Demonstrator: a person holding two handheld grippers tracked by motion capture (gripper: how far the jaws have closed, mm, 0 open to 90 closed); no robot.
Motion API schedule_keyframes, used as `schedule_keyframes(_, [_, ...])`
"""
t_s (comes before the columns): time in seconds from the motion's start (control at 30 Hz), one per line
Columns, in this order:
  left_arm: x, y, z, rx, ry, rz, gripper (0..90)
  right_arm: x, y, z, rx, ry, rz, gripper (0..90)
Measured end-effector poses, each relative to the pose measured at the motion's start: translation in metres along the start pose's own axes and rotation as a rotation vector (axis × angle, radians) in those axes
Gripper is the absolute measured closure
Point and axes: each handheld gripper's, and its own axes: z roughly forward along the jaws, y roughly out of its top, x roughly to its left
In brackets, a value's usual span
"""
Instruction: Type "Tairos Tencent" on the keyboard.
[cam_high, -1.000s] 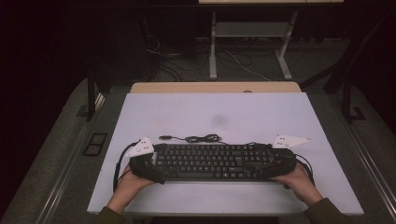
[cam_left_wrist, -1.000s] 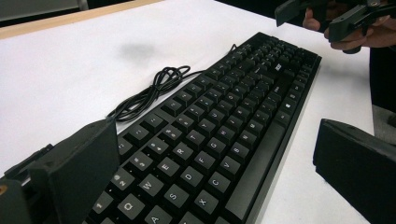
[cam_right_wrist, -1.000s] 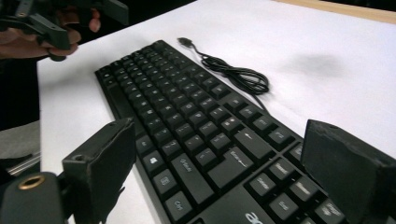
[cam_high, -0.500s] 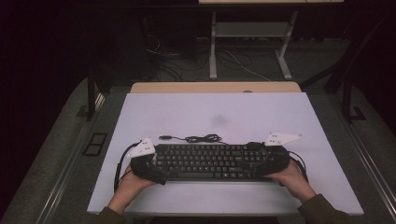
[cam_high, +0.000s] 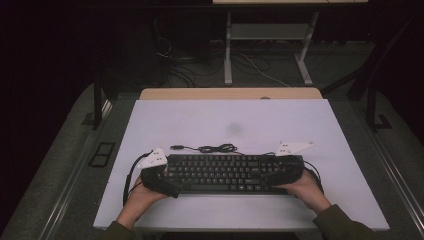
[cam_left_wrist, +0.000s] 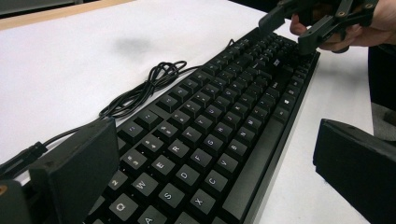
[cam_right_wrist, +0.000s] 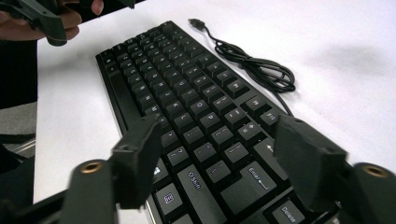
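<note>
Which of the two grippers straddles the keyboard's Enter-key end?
The right gripper: its open jaws flank the Enter and Shift keys of the keyboard. The left gripper spans the Q-W-E end.

Black keyboard (cam_high: 227, 173), lying flat, keys up, near the table's front edge; bundled cable (cam_high: 212, 148) just behind it.

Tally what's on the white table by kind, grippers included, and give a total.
Keyboards: 1, the black keyboard
Coiled cables: 1, its cable
Grippers: 2, left gripper and right gripper, one at each end of the keyboard
Total: 4
</note>
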Motion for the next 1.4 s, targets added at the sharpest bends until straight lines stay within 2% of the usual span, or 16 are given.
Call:
schedule_keyframes(0.23, [0.001,0.001,0.002,0.001,0.002,-0.004,0.0,0.002,-0.003,0.007,0.05,0.003,-0.014,54.4])
schedule_keyframes(0.27, [0.001,0.001,0.002,0.003,0.0,-0.002,0.0,0.002,-0.003,0.007,0.05,0.003,-0.014,54.4])
schedule_keyframes(0.3, [0.001,0.001,0.003,0.008,-0.003,0.001,0.0,0.002,-0.004,0.008,0.063,0.005,-0.021,59.8])
schedule_keyframes(0.33, [0.001,0.001,0.003,0.008,-0.003,0.001,0.0,0.002,-0.004,0.008,0.063,0.005,-0.021,59.8])
schedule_keyframes(0.37, [0.001,0.001,0.003,0.008,-0.003,-0.001,0.0,0.003,-0.004,0.009,0.072,0.008,-0.029,65.0])
schedule_keyframes(0.43, [0.001,0.001,0.004,0.008,-0.005,-0.002,0.0,0.004,-0.004,0.009,0.073,0.013,-0.03,67.0])
schedule_keyframes(0.5, [0.001,0.001,0.004,0.01,-0.005,-0.002,0.0,0.005,-0.005,0.01,0.089,0.024,-0.039,74.2])
schedule_keyframes(0.7, [0.001,0.001,0.004,0.006,-0.001,-0.002,0.0,0.007,-0.007,0.012,0.115,0.041,-0.053,87.9])
schedule_keyframes(1.0, [0.003,0.001,0.002,0.005,0.005,-0.003,0.0,0.006,-0.01,0.016,0.152,0.044,-0.064,89.2])
schedule_keyframes(1.4, [0.003,0.006,0.012,0.009,0.007,-0.004,0.0,0.004,-0.013,0.019,0.193,0.033,-0.069,89.3])
